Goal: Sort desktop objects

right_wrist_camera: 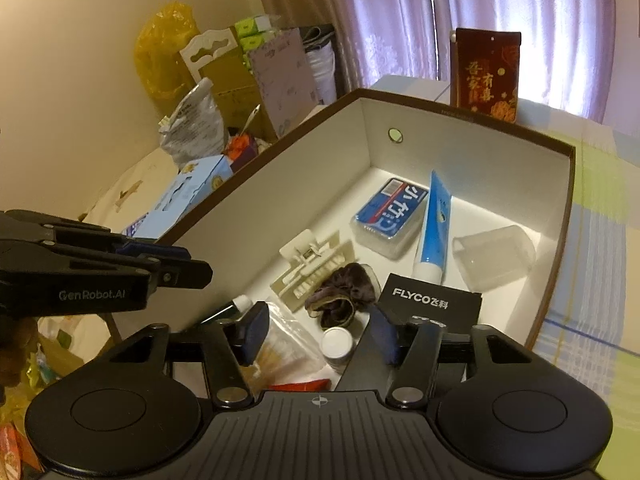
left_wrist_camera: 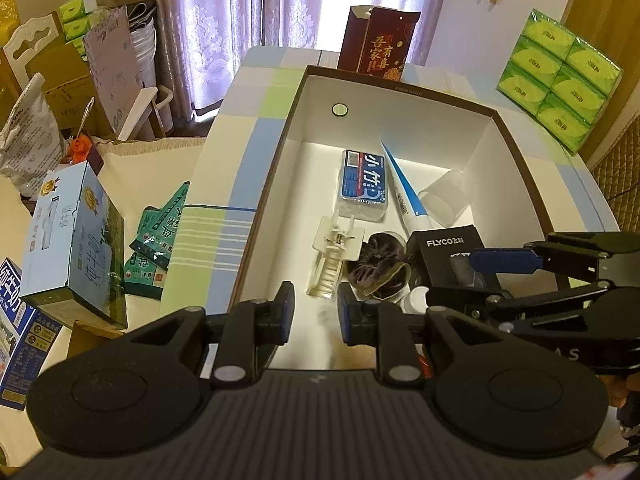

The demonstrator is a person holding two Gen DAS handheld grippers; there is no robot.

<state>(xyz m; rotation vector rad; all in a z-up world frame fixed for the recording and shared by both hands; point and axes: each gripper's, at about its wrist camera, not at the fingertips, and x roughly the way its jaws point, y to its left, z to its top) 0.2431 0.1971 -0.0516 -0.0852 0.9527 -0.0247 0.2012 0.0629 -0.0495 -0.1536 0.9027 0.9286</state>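
1. While both grippers hover over the near end of the box [left_wrist_camera: 400,88], the left gripper [left_wrist_camera: 316,312] shows its jaws parted a little, nothing between the blue pads.
2. Over on the right, the right gripper [right_wrist_camera: 318,332] has its jaws spread wider, and they're empty too, poised above the clutter at the box's near end.
3. Down inside the white-walled, brown-rimmed box sitting on the bench [left_wrist_camera: 224,184], the blue packet [left_wrist_camera: 364,184] lies flat towards the far half.
4. Just beside it on the right, touching along its edge, lies the blue-and-white tube [left_wrist_camera: 406,196], cap end pointing nearer.
5. Next along to the right, the clear plastic cup [left_wrist_camera: 448,200] is tipped on its side near the right wall.
6. Nearer in, the cream hair claw clip [left_wrist_camera: 334,254] lies left of centre, with the dark purple scrunchie [left_wrist_camera: 378,266] right beside it.
7. The black FLYCO box [left_wrist_camera: 444,248] sits to the right of the scrunchie, partly under the right gripper in the left wrist view.
8. From the right wrist view, a small white-capped bottle [right_wrist_camera: 336,344] and a clear bag of cotton swabs [right_wrist_camera: 280,344] lie right under those open jaws.
9. Behind the box, a dark red carton [left_wrist_camera: 376,48] stands upright on the bench.
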